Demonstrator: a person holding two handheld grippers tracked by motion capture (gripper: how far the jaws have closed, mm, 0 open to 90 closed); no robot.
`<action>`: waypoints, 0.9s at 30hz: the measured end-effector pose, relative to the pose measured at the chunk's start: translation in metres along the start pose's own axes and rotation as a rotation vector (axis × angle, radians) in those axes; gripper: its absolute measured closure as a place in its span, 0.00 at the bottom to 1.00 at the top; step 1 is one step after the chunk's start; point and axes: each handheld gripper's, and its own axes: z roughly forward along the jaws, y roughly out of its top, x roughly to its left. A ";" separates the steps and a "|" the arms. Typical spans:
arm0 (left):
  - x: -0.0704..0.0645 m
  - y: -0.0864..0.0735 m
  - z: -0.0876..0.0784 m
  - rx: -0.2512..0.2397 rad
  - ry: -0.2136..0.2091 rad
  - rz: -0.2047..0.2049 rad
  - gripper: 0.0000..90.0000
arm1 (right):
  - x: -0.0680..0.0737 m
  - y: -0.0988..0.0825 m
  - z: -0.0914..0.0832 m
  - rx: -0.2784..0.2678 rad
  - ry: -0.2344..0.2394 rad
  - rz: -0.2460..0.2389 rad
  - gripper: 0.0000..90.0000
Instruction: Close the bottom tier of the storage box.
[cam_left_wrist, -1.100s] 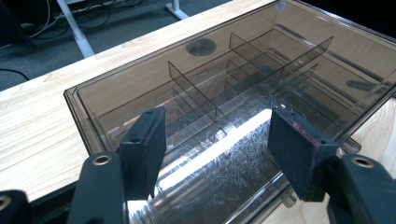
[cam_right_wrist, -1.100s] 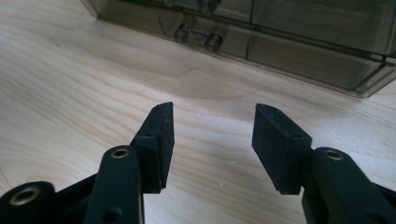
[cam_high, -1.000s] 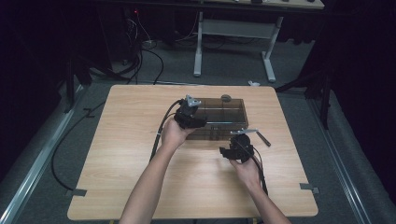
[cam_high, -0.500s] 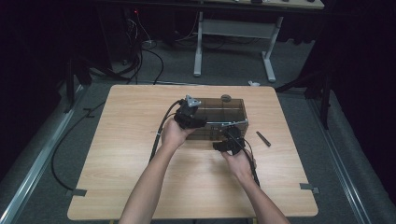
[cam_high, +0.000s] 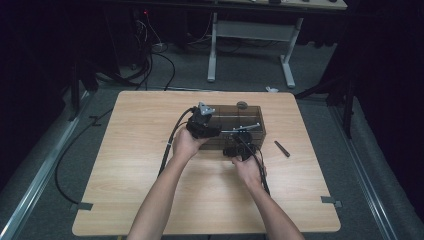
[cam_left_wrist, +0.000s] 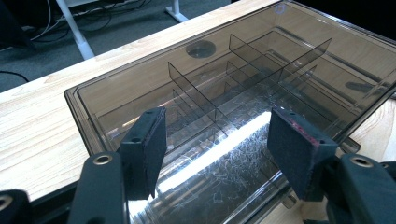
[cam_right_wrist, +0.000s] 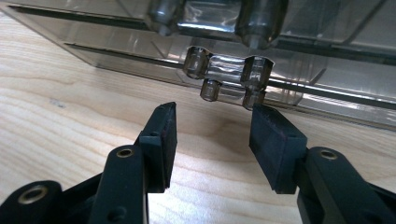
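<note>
— High view first, working from the left of the smoked plastic organiser box (cam_high: 235, 125): what is sitting where?

— The left gripper (cam_high: 202, 125) is resting on the box's left end, held by the left hand (cam_high: 184, 144) just off the box's near left corner; its cable is trailing away from the box down toward the near edge of the wooden table (cam_high: 125, 200); the box itself is lying flat at the middle of the table, slightly toward the far side.

— And at the box's near wall?

— The right gripper (cam_high: 239, 149) is sitting low on the table, just in front of the box's near long wall; to the right of the box, well clear of it, a small dark stick-like object (cam_high: 281, 148) is lying on the wood.

— What is the left gripper view giving?

— Its jaws are standing wide apart over the box lid (cam_left_wrist: 243, 98), one pad (cam_left_wrist: 149, 140) to the left and the other to the right of the glare stripe; whether they are touching the lid I cannot tell; thin dividers are showing through the clear lid, splitting the box into compartments.

— And the right gripper view?

— Its jaws are standing apart with only bare wood between them, nothing gripped; the clear latch (cam_right_wrist: 229, 77) on the box's near wall is sitting just beyond the tips, the right pad (cam_right_wrist: 275, 140) close under it, not clamped on it.
</note>
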 end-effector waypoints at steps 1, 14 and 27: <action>0.000 0.000 0.000 -0.001 0.000 0.000 0.43 | 0.000 0.000 0.001 0.003 0.001 0.009 0.57; 0.000 -0.002 -0.001 -0.011 -0.002 0.002 0.43 | -0.003 0.002 0.000 0.004 -0.005 0.046 0.57; 0.000 -0.004 -0.001 -0.022 -0.003 0.001 0.43 | -0.004 0.003 0.009 0.018 -0.022 0.077 0.57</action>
